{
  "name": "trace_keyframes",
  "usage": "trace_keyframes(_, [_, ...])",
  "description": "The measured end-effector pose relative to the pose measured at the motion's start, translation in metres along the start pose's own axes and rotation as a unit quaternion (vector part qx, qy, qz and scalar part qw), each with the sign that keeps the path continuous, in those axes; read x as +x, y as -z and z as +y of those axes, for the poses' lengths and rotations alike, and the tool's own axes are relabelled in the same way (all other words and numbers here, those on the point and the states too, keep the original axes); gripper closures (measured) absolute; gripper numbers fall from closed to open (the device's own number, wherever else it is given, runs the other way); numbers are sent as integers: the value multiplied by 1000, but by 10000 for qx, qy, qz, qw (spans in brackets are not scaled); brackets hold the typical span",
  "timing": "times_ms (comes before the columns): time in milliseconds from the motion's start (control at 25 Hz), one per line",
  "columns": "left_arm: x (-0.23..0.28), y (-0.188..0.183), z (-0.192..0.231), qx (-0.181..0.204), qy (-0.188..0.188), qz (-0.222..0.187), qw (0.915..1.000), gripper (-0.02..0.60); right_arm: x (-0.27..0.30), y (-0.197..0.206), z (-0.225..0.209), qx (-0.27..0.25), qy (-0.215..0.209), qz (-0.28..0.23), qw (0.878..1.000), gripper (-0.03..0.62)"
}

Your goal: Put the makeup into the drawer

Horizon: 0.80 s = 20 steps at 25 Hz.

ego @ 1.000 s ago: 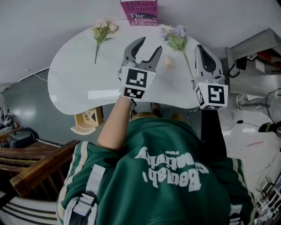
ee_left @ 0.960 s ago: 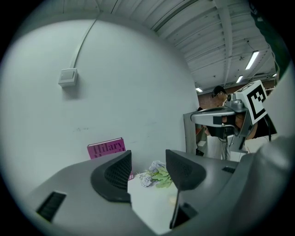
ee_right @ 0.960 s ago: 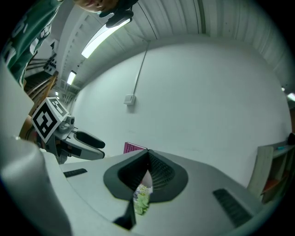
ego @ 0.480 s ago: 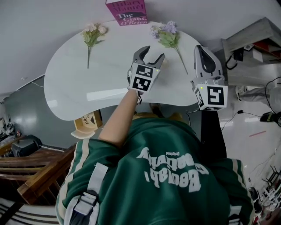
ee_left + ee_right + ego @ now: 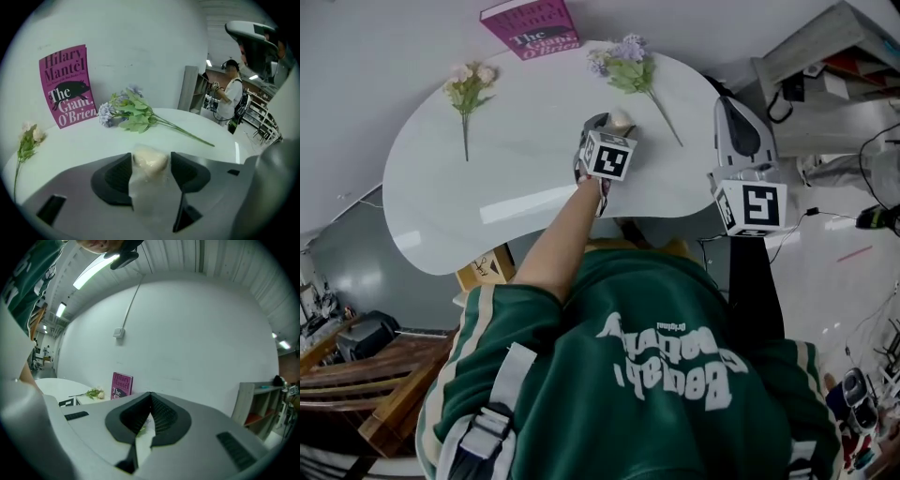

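Observation:
The makeup, a small cream puff [image 5: 622,119], lies on the white table [image 5: 487,169] beside a flower stem. My left gripper [image 5: 609,122] is lowered onto the table around it. In the left gripper view the puff [image 5: 149,164] sits between the two dark pads [image 5: 115,176], with a sliver of space on the right side. The left gripper [image 5: 151,157] is open, its jaws having just been opening. My right gripper [image 5: 733,101] hangs past the table's right edge, holding nothing. Its tips meet in the right gripper view [image 5: 150,393].
A magenta book [image 5: 532,26] leans on the wall at the table's back. A purple flower sprig [image 5: 628,67] and a pale flower sprig [image 5: 466,89] lie on the table. A light wooden box [image 5: 487,264] sits below the near edge. Shelving [image 5: 825,47] stands right.
My left gripper has gone down and away from me to the table, ending with its jaws around the puff. The right gripper has hardly shifted.

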<state>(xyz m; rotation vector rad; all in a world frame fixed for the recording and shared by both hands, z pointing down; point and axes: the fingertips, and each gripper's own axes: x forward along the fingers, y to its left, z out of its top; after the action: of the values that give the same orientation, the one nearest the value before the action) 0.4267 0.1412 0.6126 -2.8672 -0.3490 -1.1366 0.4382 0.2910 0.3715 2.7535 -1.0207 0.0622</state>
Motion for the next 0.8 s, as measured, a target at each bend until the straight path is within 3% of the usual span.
trace_keyframes(40, [1, 1, 1, 67, -89, 30, 9999, 336, -2, 1, -3, 7, 33, 9, 10000, 585])
trace_keyframes(120, [0, 0, 0, 198, -134, 35, 9997, 389, -5, 2, -7, 24, 79, 9, 10000, 585])
trace_keyframes(360, [-16, -12, 3, 198, -161, -242, 9994, 407, -5, -3, -4, 23, 41, -76, 10000, 585])
trace_keyframes(560, [-68, -57, 13, 438, -509, -1060, 9921, 407, 3, -12, 9, 36, -129, -202, 9997, 585])
trace_keyframes(800, [-147, -120, 29, 767, -913, -2136, 9696, 407, 19, -30, 32, -39, -416, -452, 9981, 585])
